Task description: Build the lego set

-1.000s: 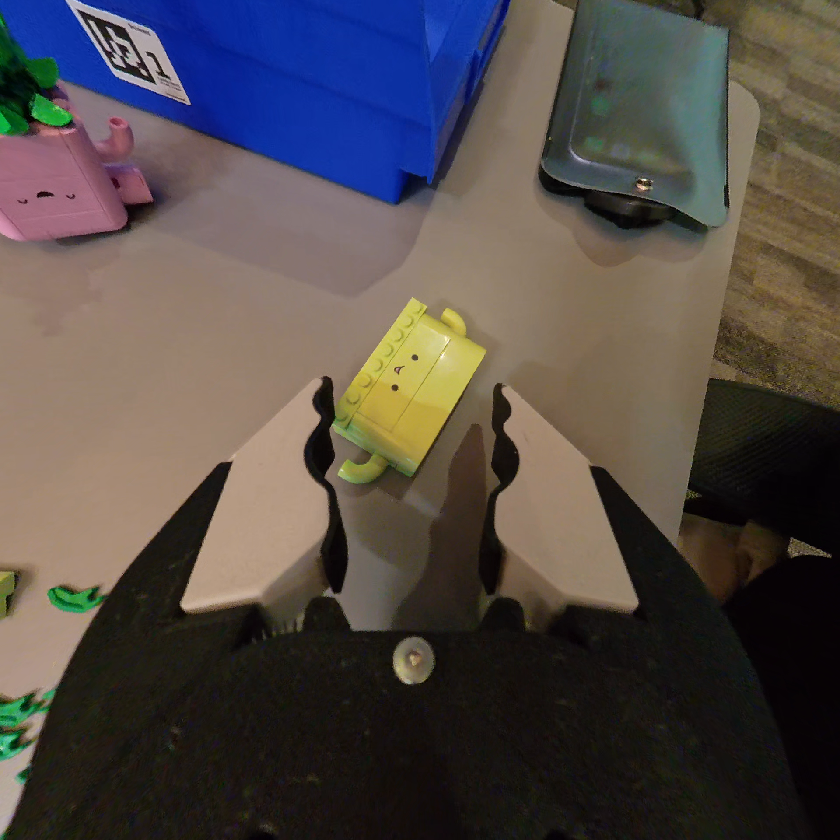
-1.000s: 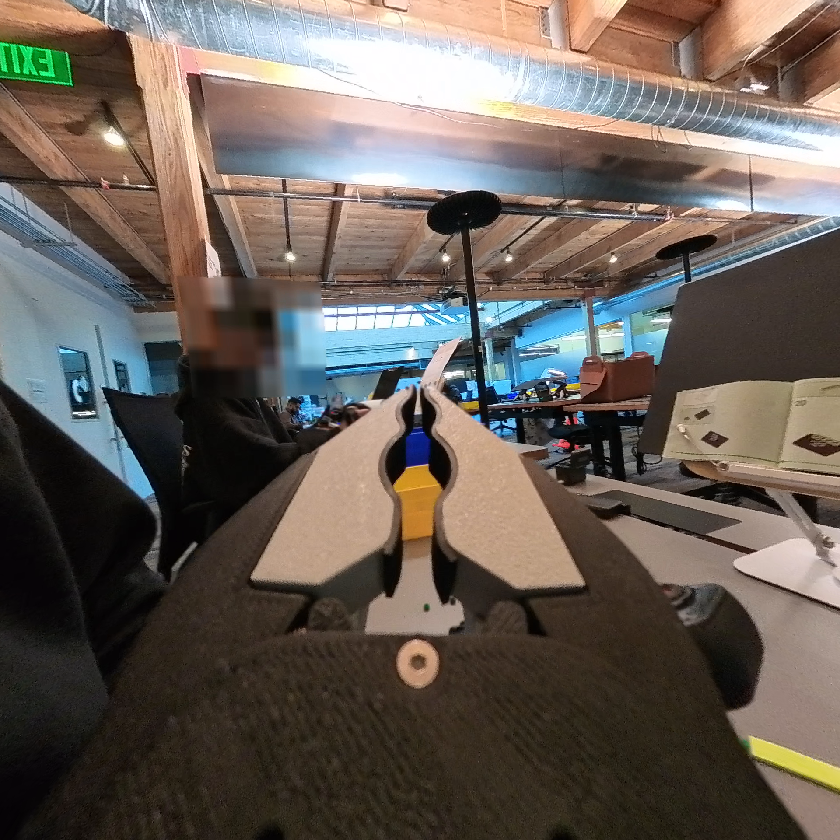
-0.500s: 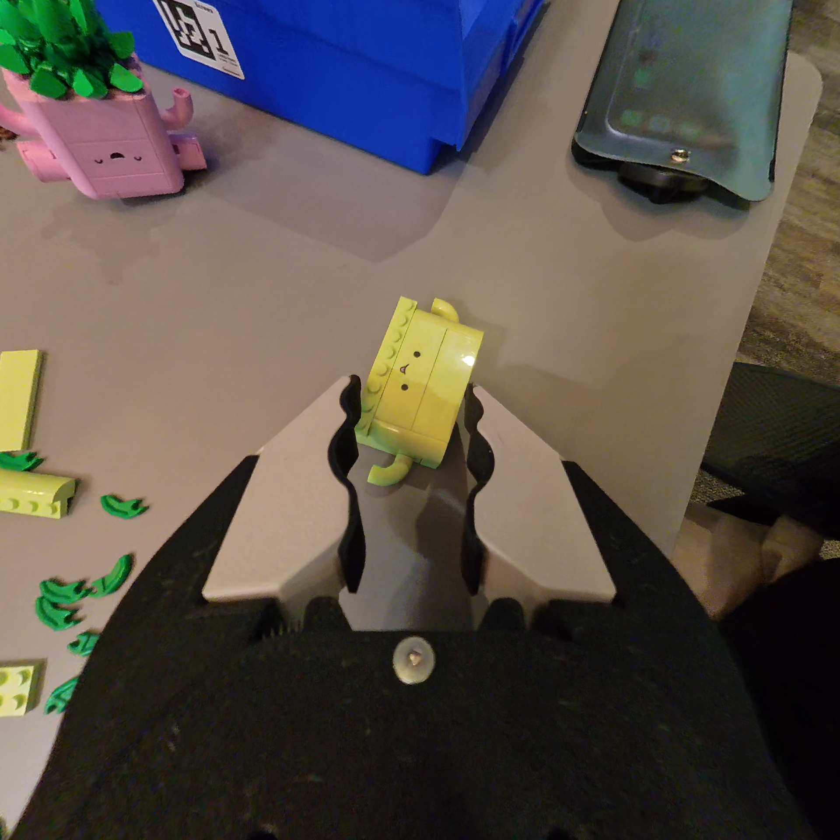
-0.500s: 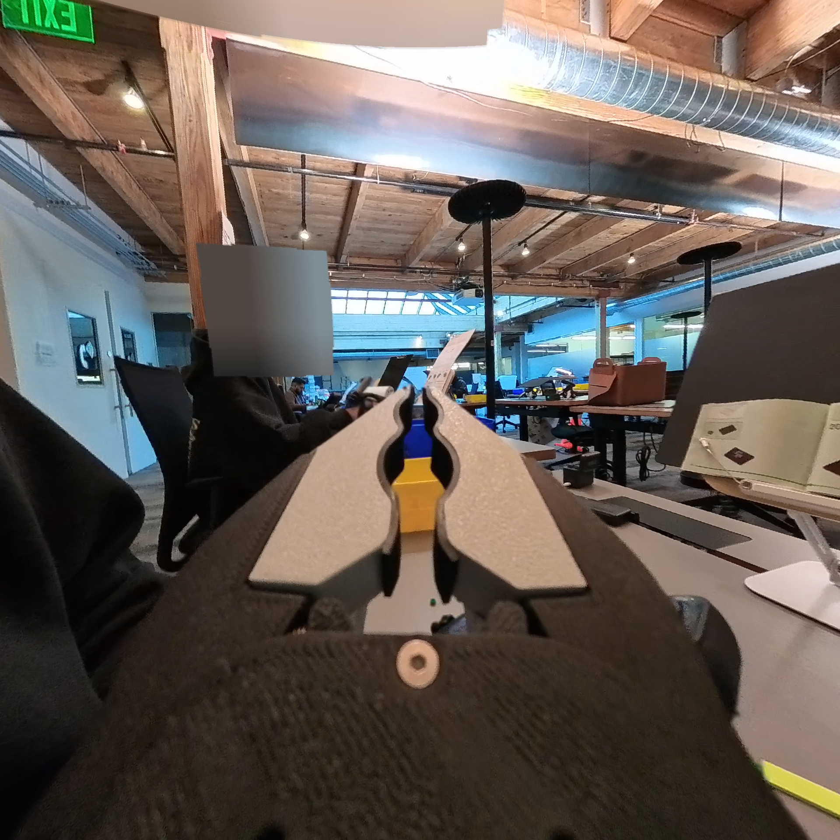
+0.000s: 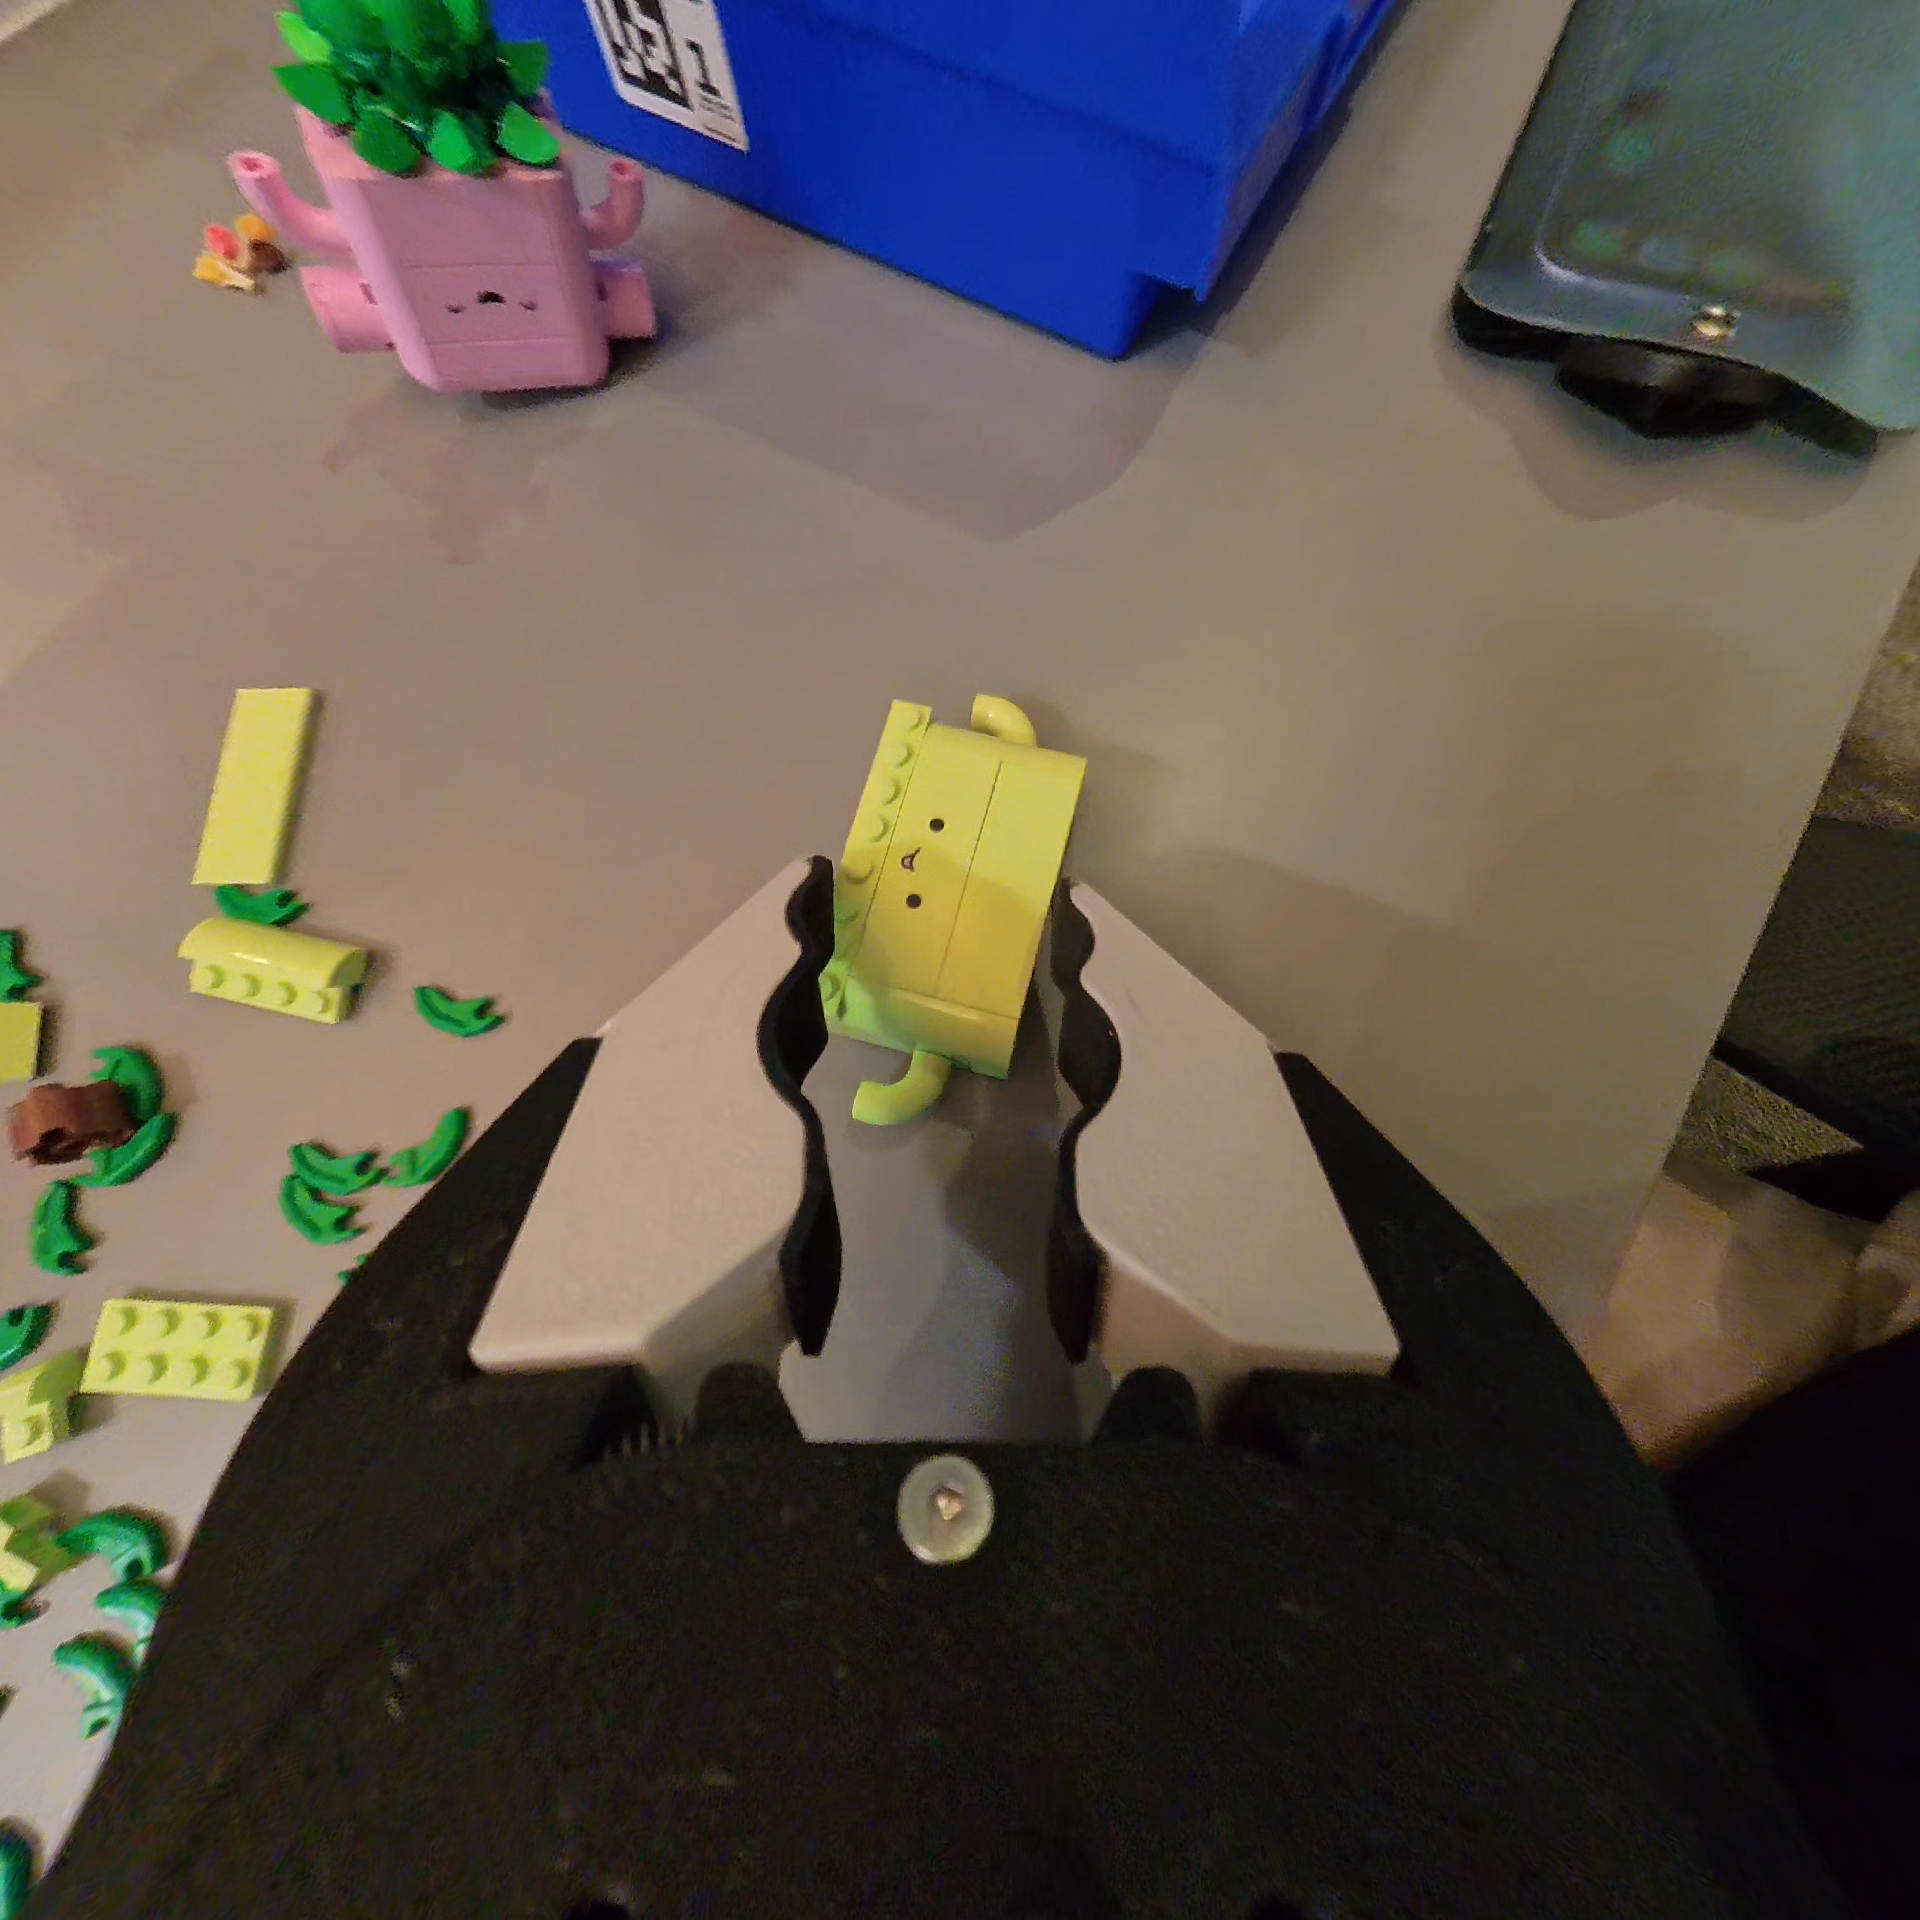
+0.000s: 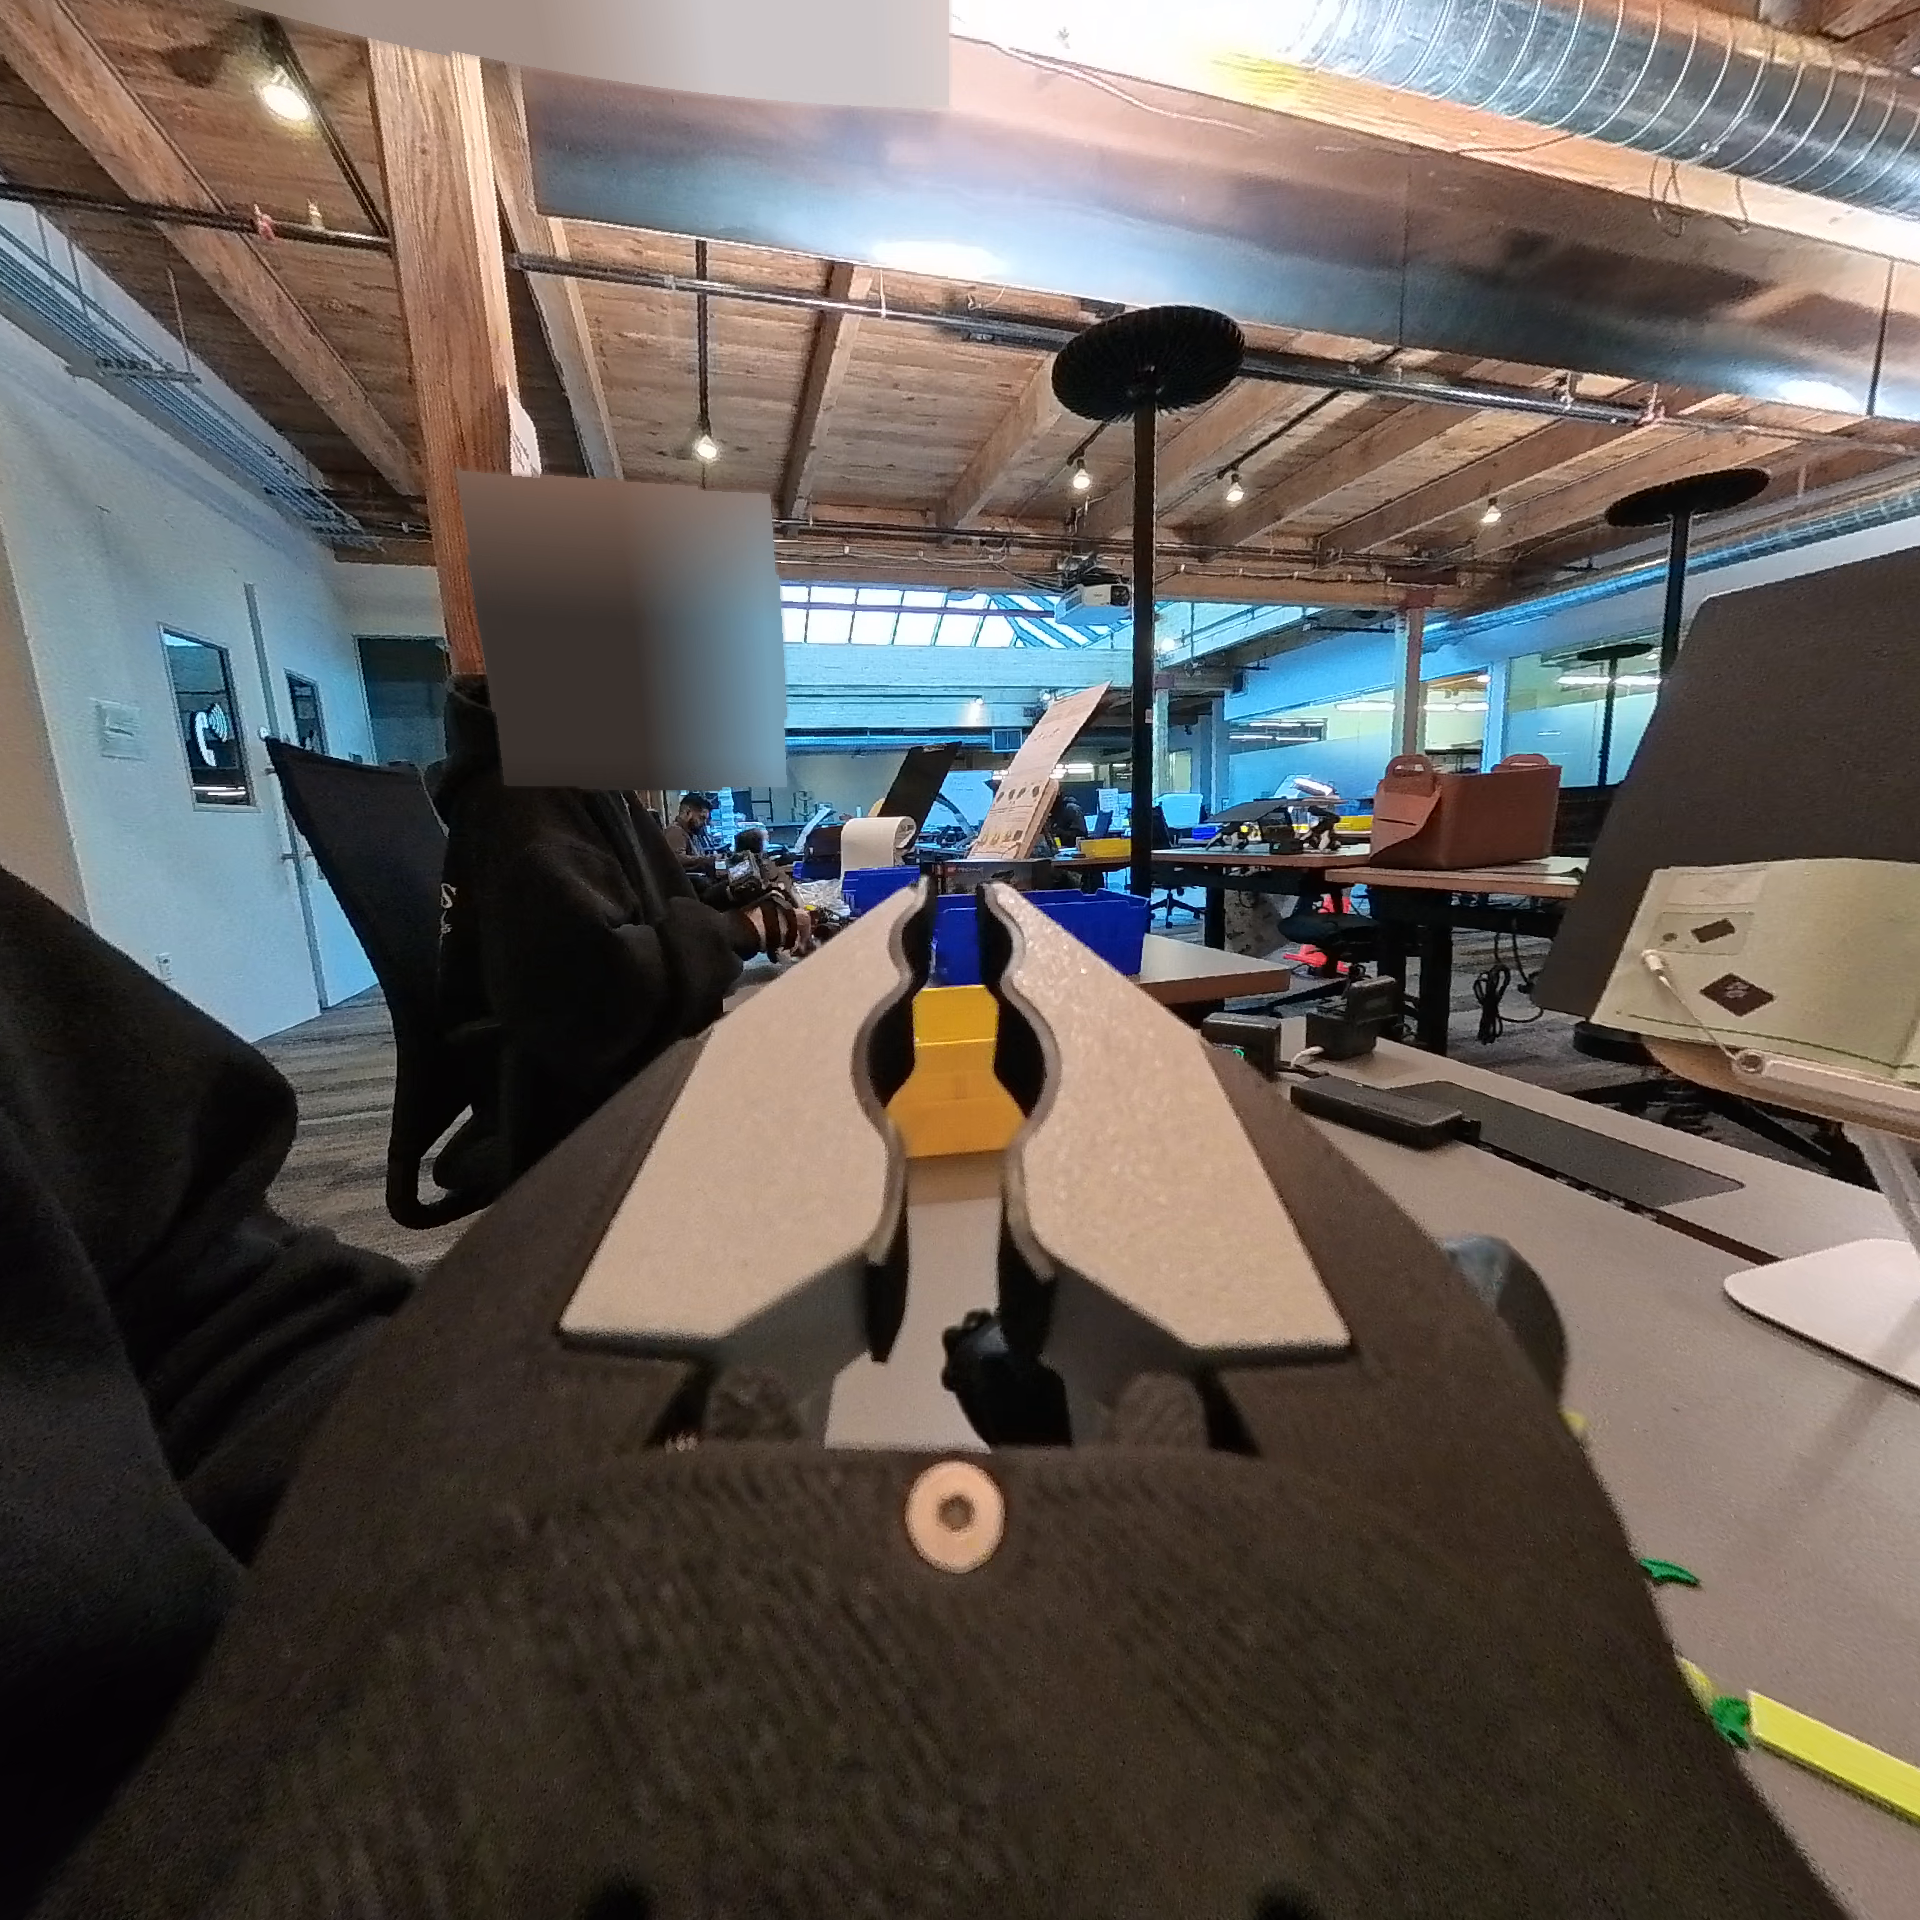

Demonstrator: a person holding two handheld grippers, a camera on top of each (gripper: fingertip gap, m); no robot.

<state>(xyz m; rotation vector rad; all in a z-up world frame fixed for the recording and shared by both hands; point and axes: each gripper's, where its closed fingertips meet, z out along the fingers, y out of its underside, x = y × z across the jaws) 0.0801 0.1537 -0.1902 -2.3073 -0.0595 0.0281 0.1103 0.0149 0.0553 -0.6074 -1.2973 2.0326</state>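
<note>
Lego pot, lime green [image 5: 956, 894], lies on its side near the right edge of the grey table [image 5: 1351, 675], face up, studded rim pointing left, one curved arm poking toward the camera, the other toward the far edge.

Left to right on the table:
- near-left corner: loose stock. Green leaf pieces [image 5: 322, 1184], a brown bit [image 5: 62, 1122], a lime studded plate [image 5: 177, 1349], a lime rounded brick [image 5: 272, 968], a lime flat tile [image 5: 255, 787]. Spread out, probably so each piece can be picked singly.
- far-left: finished pink pot [image 5: 468, 260] upright with green leaves on top. Likely the reference for what the lime one should become.
- far edge, middle: blue bin [image 5: 987, 156] with a tag sticker.
- far-right corner: grey-green pouch [image 5: 1714, 208] on a black mount.

Left gripper [image 5: 940, 914]: fingers part-way open, straddling the lime pot's near half. Left pad looks to touch the studded rim; right pad is at or just off the base side, can't tell contact. Not clamped as far as I can see. Reads as lining up across top-to-base so the pot can be stood upright for planting leaves.

Right gripper [image 6: 954, 914]: raised, aimed across the room rather than at the work, fingers nearly closed with a thin gap, nothing between them. Yellow bin [image 6: 951, 1081] and blue bin [image 6: 1039, 930] seen through the gap are farther back. Open instruction booklet [image 6: 1766, 966] on a stand at the right side.

Judgement: early in the lime build, no leaves on it.
</note>
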